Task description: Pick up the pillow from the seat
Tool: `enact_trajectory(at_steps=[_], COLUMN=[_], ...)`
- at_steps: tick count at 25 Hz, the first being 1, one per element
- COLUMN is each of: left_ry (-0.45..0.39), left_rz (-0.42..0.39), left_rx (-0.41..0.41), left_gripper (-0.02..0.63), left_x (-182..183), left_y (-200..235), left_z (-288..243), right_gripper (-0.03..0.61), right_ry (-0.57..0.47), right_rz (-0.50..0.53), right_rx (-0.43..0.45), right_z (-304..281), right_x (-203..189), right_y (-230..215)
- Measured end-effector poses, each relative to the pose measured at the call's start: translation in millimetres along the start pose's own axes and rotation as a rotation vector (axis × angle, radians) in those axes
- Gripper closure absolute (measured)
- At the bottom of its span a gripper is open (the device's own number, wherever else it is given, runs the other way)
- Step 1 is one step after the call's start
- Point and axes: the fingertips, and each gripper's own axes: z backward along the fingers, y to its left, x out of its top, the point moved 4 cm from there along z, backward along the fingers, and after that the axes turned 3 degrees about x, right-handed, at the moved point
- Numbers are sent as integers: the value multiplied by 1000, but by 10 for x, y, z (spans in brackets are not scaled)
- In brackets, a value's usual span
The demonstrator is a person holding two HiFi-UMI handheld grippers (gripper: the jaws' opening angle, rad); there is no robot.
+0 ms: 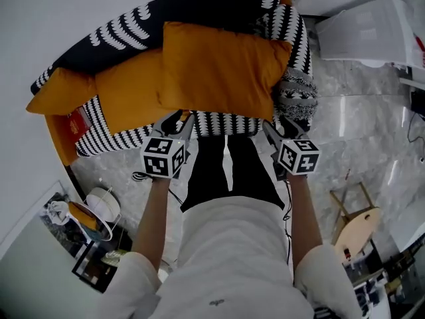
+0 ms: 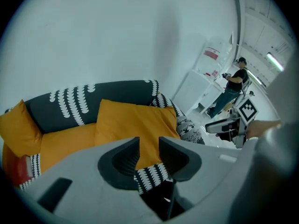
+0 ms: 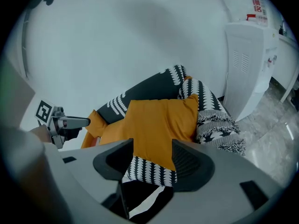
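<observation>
A large orange pillow (image 1: 222, 68) leans on the black-and-white patterned sofa seat (image 1: 226, 123); it also shows as the orange pillow (image 2: 135, 120) in the left gripper view and as the pillow (image 3: 161, 122) in the right gripper view. My left gripper (image 1: 180, 120) hovers at the pillow's front left corner, my right gripper (image 1: 271, 130) at its front right corner. The left gripper (image 2: 148, 143) has a narrow gap between its jaws with nothing pressed. The right gripper (image 3: 153, 148) stands wider apart, also empty.
More orange cushions (image 1: 126, 88) lie left of the pillow, and a grey patterned cushion (image 1: 295, 92) lies at its right. A red item (image 1: 78, 121) sits at the sofa's left end. A white appliance (image 1: 365, 32) and a wooden stool (image 1: 358, 221) stand to the right. A person (image 2: 233, 85) stands far off.
</observation>
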Motion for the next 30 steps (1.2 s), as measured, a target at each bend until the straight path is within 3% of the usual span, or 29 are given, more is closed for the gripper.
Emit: enact_trajectory(at_steps=[8,18,23,30], left_ry=[76,179,155,201], left_rz=[-12,-45,-44,-56], left_rx=[-3,40,66,74], left_gripper=[402,244,161,68], left_x=[-168,-365,-541,-643], left_y=[345,791,1080,1362], left_z=[-441,-1066,-1327,-1592], right_gripper=[304,243,208,166], right_ry=[42,102,161,213], right_rz=[2,-11,16,41], right_rx=[-29,-84,-98,-91], right_z=[-482,-954,-1127,-1405], right_x=[-159,-359,-483,-664], right_y=[-235,-575,-666,-860])
